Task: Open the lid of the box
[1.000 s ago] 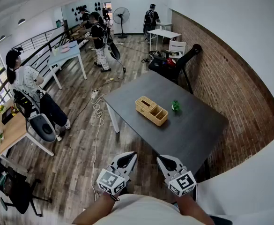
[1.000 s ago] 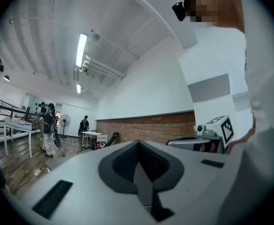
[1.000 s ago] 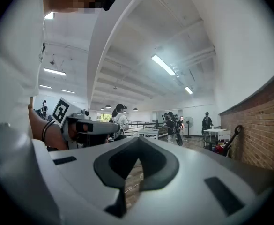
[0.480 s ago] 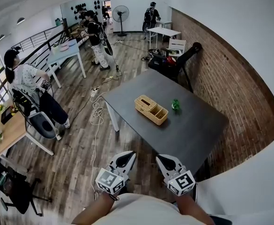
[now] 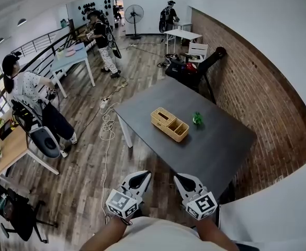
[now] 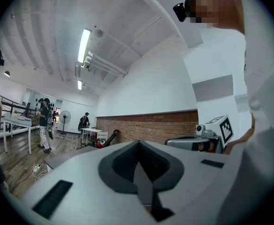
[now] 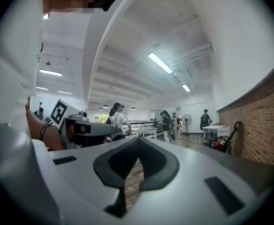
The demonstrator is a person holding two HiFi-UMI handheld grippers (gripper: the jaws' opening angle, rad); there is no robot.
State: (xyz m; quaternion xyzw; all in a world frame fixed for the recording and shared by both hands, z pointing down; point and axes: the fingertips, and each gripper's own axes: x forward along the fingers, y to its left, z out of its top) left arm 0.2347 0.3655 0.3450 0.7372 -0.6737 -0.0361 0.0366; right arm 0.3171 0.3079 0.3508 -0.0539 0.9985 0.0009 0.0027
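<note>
A light wooden box (image 5: pixel 169 123) lies near the middle of the dark grey table (image 5: pixel 215 150); its left half carries a slotted lid and its right half shows open compartments. Next to it stands a small green object (image 5: pixel 196 119). Both grippers hang low in the head view, short of the table's near corner and well apart from the box. My left gripper (image 5: pixel 140 175) is shut with nothing in it, and its tips (image 6: pixel 137 143) meet in the left gripper view. My right gripper (image 5: pixel 182 179) is likewise shut and empty (image 7: pixel 137 140).
A brick wall (image 5: pixel 257 88) runs along the table's right side. Cables (image 5: pixel 108 124) trail over the wooden floor left of the table. A seated person (image 5: pixel 30 95) and a desk (image 5: pixel 11 150) are at left. More people, white tables (image 5: pixel 183 34) and a fan (image 5: pixel 134 17) stand at the back.
Both grippers stay shut and have shifted only slightly low in the head view. The person in black at the back has stepped further away to the left.
</note>
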